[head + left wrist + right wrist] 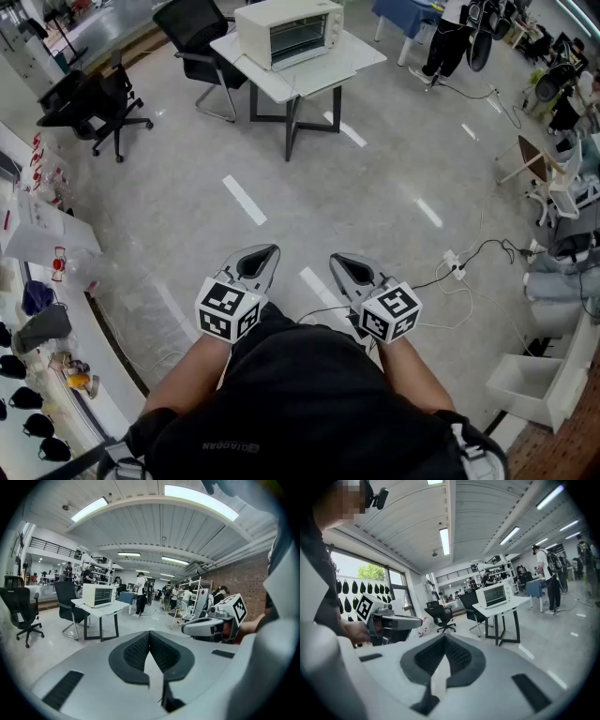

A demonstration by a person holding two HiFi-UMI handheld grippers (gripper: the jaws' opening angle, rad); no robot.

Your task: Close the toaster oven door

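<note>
- The white boxy toaster oven [289,33] along the white surface's [354,58] far-left edge lies well ahead, slightly leftward.
- The left gripper [270,250] and right gripper [339,259] are both closed, empty.

Toaster oven [289,33] too distant to tell open from closed, black chair [192,23] cropped by top edge.
</note>
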